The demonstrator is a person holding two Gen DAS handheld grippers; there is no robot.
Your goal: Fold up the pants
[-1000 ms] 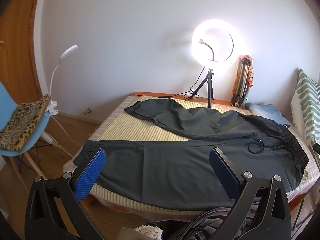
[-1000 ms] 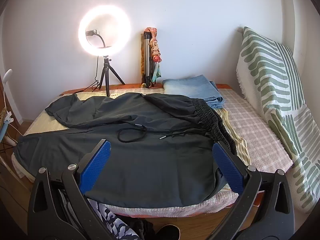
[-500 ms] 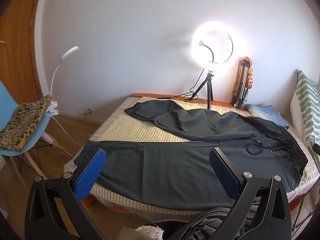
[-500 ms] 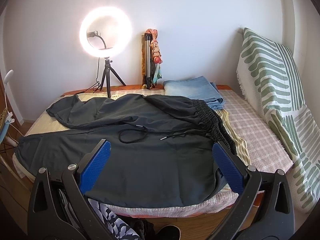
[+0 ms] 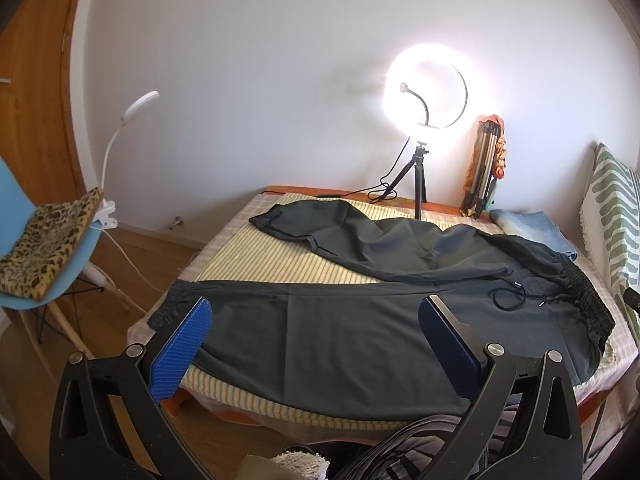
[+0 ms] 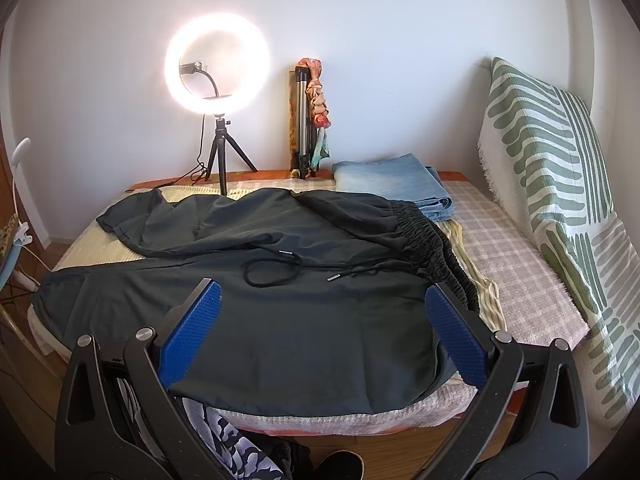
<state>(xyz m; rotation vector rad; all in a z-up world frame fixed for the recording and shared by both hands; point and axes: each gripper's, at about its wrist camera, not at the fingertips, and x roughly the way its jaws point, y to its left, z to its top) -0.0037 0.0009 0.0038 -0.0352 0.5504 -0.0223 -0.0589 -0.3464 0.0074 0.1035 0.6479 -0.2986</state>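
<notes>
Dark pants (image 5: pixel 332 328) (image 6: pixel 280 320) lie spread out on the low bed, legs pointing left and splayed apart. The elastic waistband (image 6: pixel 432 252) and a loose black drawstring (image 6: pixel 276 270) sit at the right. In the left wrist view the near leg's cuff (image 5: pixel 172 306) reaches the bed's left edge and the far leg (image 5: pixel 320 220) angles toward the wall. My left gripper (image 5: pixel 316 332) hangs open over the near leg, holding nothing. My right gripper (image 6: pixel 324 320) is open too, above the seat of the pants near the front edge.
A lit ring light (image 6: pixel 218 76) on a small tripod stands at the back, beside a folded tripod (image 6: pixel 306 120). Folded jeans (image 6: pixel 392 184) lie behind the waistband. A green-striped pillow (image 6: pixel 560 184) leans at right. A blue chair (image 5: pixel 44 248) with a leopard cushion stands left.
Both views have drifted down slightly, so the ring light and bed sit a touch lower in frame. The pants lie unchanged and both grippers remain open.
</notes>
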